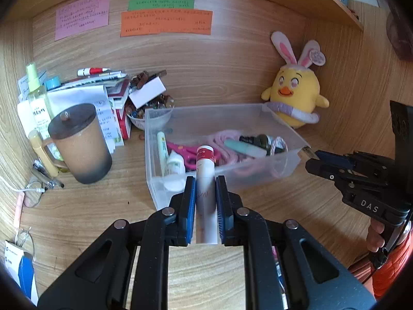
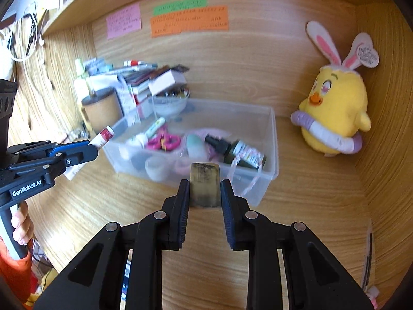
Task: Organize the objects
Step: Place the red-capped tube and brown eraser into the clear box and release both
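My left gripper (image 1: 205, 180) is clamped on a white tube (image 1: 205, 170) with a red band; its long axis runs straight ahead along the fingers, tip already over the near wall of the clear bin (image 1: 273, 108). My right gripper (image 2: 205, 182) pinches a small yellowish block (image 2: 204, 180), held just short of the bin's near wall (image 2: 271, 139). The left looks nearer to dropping in. The bin sits on the desk, holding scissors (image 1: 184, 151), bottles and cord.
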A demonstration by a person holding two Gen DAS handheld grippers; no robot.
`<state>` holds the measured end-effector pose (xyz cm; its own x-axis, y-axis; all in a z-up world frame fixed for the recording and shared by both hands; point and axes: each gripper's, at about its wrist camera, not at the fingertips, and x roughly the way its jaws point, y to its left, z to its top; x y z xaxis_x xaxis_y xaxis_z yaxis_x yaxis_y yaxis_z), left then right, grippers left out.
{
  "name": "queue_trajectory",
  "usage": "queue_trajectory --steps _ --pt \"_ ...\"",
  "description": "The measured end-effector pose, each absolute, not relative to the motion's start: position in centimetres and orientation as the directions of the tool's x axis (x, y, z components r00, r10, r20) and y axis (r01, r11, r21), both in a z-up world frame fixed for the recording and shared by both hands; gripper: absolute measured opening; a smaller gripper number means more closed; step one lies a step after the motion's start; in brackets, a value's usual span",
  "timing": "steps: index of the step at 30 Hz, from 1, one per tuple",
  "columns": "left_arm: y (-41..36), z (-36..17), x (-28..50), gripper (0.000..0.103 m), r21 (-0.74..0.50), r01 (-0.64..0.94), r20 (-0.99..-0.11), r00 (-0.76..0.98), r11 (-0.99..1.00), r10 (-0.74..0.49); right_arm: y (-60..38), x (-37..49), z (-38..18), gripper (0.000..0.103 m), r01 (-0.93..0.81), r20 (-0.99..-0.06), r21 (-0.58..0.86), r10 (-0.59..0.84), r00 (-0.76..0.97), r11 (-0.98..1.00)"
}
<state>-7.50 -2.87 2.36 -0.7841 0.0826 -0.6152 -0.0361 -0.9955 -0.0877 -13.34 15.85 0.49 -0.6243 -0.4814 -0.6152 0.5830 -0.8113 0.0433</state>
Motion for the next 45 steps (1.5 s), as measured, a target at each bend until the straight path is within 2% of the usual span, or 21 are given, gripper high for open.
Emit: queue_trajectory --steps 10,20,29,31,37,42,45 --pt "-4.1 3.4 -10.9 0.014 -0.096 -0.002 -0.611 -0.789 -0.995 0.060 15.1 -15.6 2.1 0.022 0.567 -0.576 0.039 -0.482 -0.660 -0.823" --pt "-5.2 0.4 -15.5 0.014 -0.141 0.024 -0.693 -0.716 -0.990 0.081 13.8 -20.2 -0.3 0.022 0.543 -0.647 0.073 -0.454 -0.612 -0.836" --pt "-4.5 0.0 -15.6 0.016 -0.137 -0.004 -0.704 -0.703 -0.991 0.100 12.7 -21.4 -2.0 0.022 0.551 -0.699 0.091 -0.447 -0.558 -0.829" --pt "-4.3 0.3 -15.3 0.022 -0.138 -0.012 -0.698 -0.708 -0.990 0.106 12.8 -21.2 -1.8 0.024 0.553 -0.694 0.087 -0.448 -0.563 -0.829" --pt "-3.7 1.8 -13.6 0.046 -0.130 -0.030 -0.659 -0.744 -0.991 0.109 13.2 -19.0 -0.5 0.038 0.575 -0.669 0.057 -0.459 -0.584 -0.816" --pt "-3.4 2.6 -11.6 0.070 -0.116 -0.042 -0.630 -0.769 -0.992 0.106 13.2 -16.0 -0.2 0.047 0.610 -0.658 0.023 -0.471 -0.587 -0.792" --pt "-3.4 2.5 -10.3 0.075 -0.103 -0.043 -0.627 -0.773 -0.994 0.099 13.0 -14.4 -0.6 0.050 0.637 -0.669 0.024 -0.486 -0.562 -0.770"
